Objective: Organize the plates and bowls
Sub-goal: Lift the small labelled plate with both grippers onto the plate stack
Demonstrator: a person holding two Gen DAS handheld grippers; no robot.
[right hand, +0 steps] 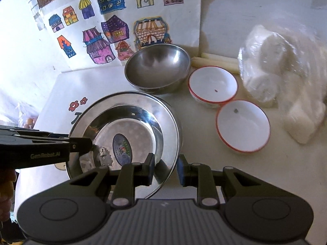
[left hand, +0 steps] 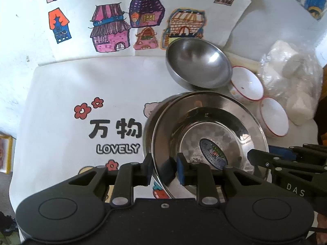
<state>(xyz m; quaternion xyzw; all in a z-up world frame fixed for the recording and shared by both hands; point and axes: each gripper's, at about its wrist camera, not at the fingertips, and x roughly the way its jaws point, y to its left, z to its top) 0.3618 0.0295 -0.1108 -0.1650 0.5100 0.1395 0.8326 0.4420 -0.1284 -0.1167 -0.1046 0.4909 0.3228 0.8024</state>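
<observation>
My left tongs [left hand: 164, 168] and right tongs [right hand: 165, 168] both pinch the rim of the shiny plate [left hand: 235, 112], which looks hard, thin and slippery.

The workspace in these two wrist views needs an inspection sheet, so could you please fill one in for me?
Surface: white table under a printed cloth and house drawings.
Job's things: steel plate with a sticker, seemingly atop a second plate; empty steel bowl; two white red-rimmed bowls side by side.
Clutter: clear bag of white rolls; pale sticks behind the bowls.
Grippers: left gripper and right gripper each grip opposite edges of the plate rim between their fingers.
Cables: nothing seen.
Surroundings: a framed picture at the left edge.
</observation>
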